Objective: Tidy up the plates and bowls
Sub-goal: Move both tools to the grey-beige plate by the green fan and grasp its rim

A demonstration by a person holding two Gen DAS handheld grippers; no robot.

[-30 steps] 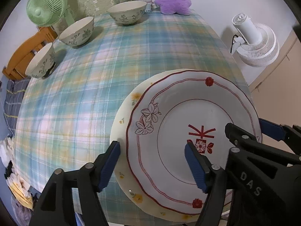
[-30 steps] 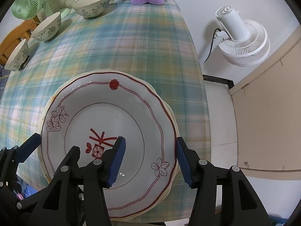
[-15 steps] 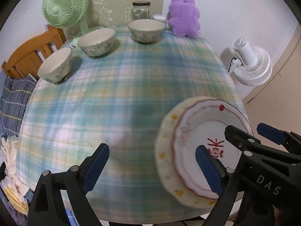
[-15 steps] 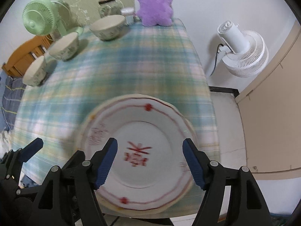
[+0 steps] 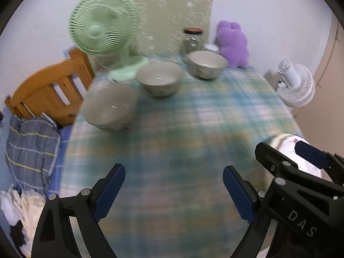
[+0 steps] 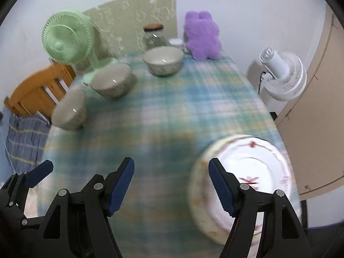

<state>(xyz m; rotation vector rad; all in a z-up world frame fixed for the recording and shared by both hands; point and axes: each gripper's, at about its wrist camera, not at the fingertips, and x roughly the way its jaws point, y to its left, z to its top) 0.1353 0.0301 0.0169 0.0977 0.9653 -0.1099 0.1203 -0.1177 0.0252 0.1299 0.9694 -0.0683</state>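
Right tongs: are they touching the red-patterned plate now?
Apart. The right wrist view shows the right tongs open above the tablecloth, nothing between their pads, the red-patterned plate lying flat beneath the right finger.

The only readable lettering was "DAS", in pale capitals on the black body of the right gripper [image 5: 301, 165], as seen from the left wrist view. The top plate [image 6: 264, 167] carried a red mark near its middle that looked like a written character, but it was too blurred to read. Nothing else bore legible text.
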